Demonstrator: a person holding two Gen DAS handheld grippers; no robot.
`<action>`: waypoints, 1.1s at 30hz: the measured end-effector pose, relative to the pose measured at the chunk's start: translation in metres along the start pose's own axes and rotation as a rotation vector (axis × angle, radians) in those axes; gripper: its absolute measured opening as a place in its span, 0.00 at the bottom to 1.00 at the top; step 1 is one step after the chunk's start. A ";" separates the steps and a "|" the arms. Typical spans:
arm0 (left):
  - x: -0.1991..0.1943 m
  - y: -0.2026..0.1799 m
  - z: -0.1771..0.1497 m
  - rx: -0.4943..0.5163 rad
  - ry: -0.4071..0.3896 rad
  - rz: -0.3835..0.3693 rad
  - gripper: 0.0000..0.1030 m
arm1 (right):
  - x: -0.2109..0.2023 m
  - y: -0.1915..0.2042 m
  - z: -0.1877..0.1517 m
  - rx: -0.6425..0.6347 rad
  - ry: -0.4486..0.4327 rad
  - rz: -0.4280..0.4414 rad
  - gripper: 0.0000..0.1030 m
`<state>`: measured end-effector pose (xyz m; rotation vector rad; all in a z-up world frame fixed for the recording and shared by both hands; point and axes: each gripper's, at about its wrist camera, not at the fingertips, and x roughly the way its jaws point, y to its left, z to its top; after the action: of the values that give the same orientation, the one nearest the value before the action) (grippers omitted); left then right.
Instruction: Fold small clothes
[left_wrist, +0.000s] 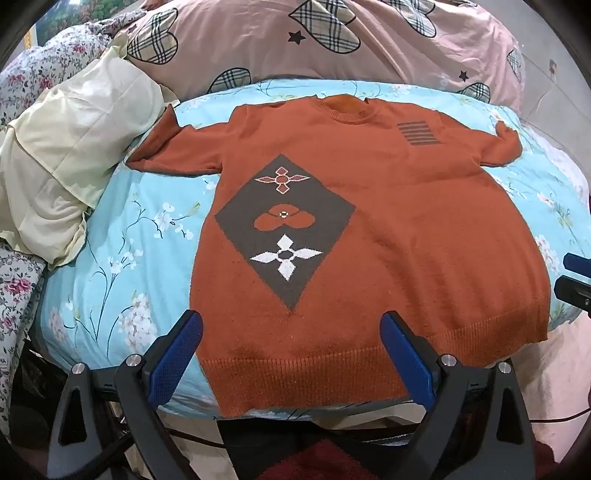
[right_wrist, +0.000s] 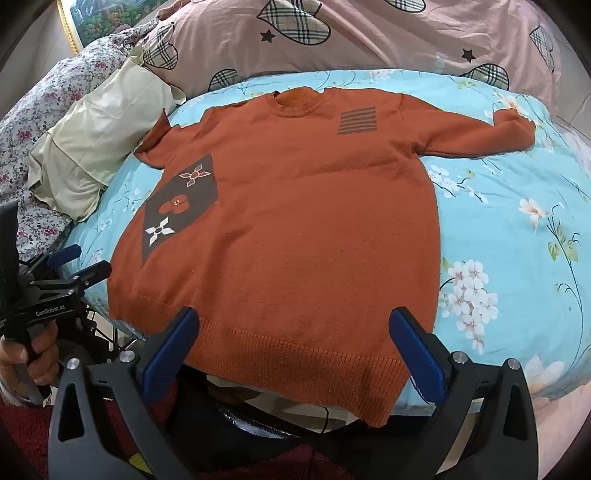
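Both grippers hang over the near ribbed hem of the orange sweater, the left gripper and right gripper spread fully wide, holding nothing. That hem overhangs the near edge of the blue floral sheet. Bare sheet lies open on both sides; the left sleeve end touches a cream pillow, and a pink quilt borders the far side.
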<state>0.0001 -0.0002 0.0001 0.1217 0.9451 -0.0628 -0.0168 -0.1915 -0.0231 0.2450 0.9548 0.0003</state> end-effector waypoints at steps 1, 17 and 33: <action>0.000 0.000 0.000 0.001 0.000 0.000 0.94 | 0.000 0.000 0.000 0.000 0.000 0.000 0.99; -0.002 -0.003 0.001 0.003 -0.016 -0.004 0.94 | -0.003 0.000 0.000 0.001 -0.008 0.001 0.99; -0.001 -0.009 0.003 0.022 -0.027 0.005 0.94 | -0.004 -0.001 0.004 0.002 -0.011 0.003 0.99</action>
<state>0.0016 -0.0092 0.0018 0.1432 0.9174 -0.0697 -0.0159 -0.1939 -0.0179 0.2476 0.9437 0.0008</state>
